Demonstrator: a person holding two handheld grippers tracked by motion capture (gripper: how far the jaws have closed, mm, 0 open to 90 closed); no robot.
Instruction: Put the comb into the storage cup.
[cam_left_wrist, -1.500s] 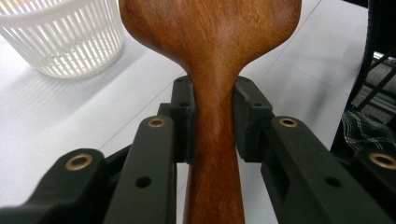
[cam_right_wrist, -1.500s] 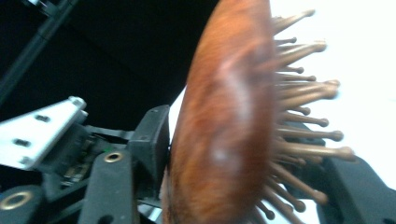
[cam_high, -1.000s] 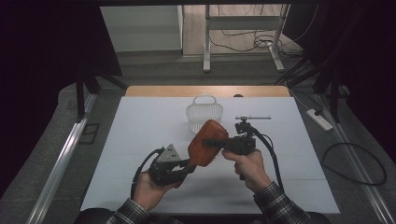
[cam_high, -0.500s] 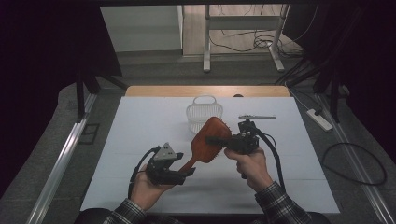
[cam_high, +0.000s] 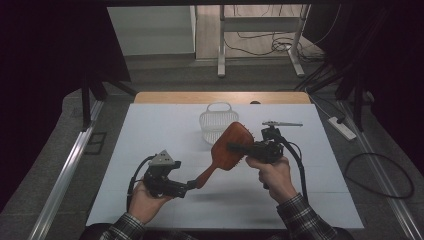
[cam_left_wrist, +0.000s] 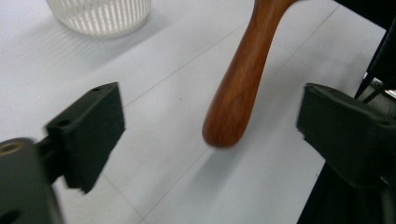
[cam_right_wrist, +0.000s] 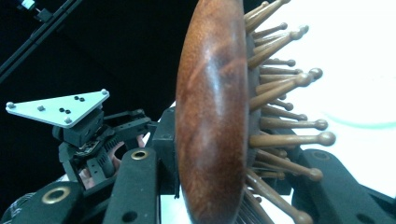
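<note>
place: lab | cues: black curtains (cam_high: 45, 65), floor cables (cam_high: 260, 45), white-covered table (cam_high: 150, 130)

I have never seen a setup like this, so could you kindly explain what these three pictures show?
A person holds a hand-held two-jaw gripper in each hand at a white table. One camera looks down from above; one rides on each gripper. The right gripper clamps the head of a brown wooden paddle hairbrush. The left gripper has just been opening: its jaws stand apart on either side of the brush handle without pressing it. A white slatted plastic basket stands behind.
</note>
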